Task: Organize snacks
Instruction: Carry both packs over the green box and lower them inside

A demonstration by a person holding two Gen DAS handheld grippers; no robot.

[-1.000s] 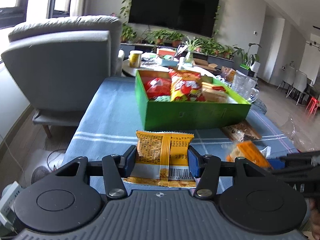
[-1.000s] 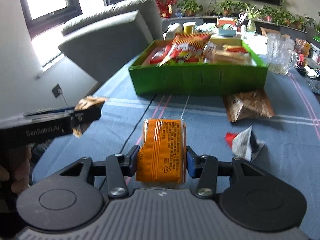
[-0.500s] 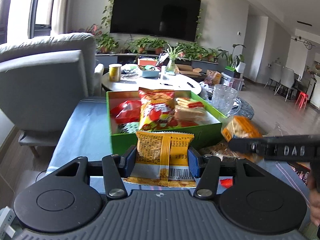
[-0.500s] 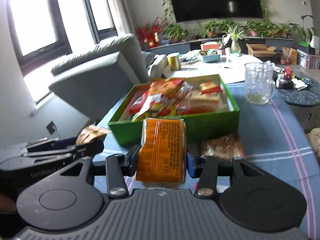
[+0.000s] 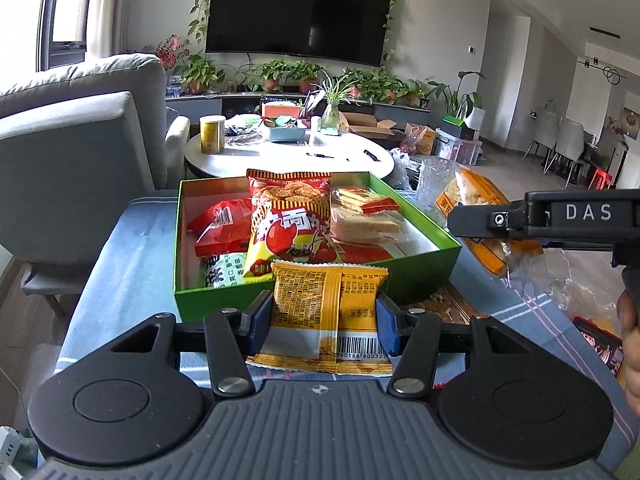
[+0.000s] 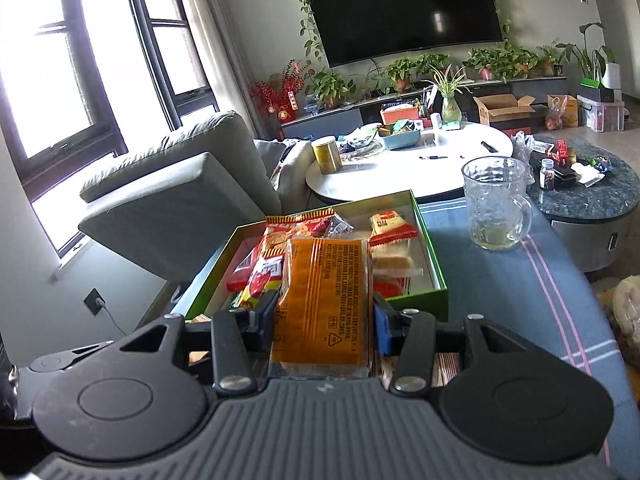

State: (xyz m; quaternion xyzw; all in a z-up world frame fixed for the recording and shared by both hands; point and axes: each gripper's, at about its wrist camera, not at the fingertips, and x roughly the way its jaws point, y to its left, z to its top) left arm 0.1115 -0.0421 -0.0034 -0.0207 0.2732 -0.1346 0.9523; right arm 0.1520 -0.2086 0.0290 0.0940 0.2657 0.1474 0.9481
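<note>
A green box (image 5: pixel 416 270) on the blue tablecloth holds several snack packs, among them a red and yellow chip bag (image 5: pixel 290 226). My left gripper (image 5: pixel 324 320) is shut on a yellow snack packet (image 5: pixel 326 306), held above the box's near wall. My right gripper (image 6: pixel 324 322) is shut on an orange cake pack (image 6: pixel 326 304), raised over the box's (image 6: pixel 438 276) near edge. The right gripper with its orange pack (image 5: pixel 476 208) also shows in the left wrist view, to the right of the box.
A glass mug (image 6: pixel 496 204) stands right of the box. A brown snack pack (image 5: pixel 440 306) lies on the cloth by the box's near right corner. A grey armchair (image 5: pixel 76 144) stands at the left. A white round table (image 5: pixel 288 156) lies beyond.
Both grippers have risen and moved towards the green box with their packs. The box now sits lower and closer in both views.
</note>
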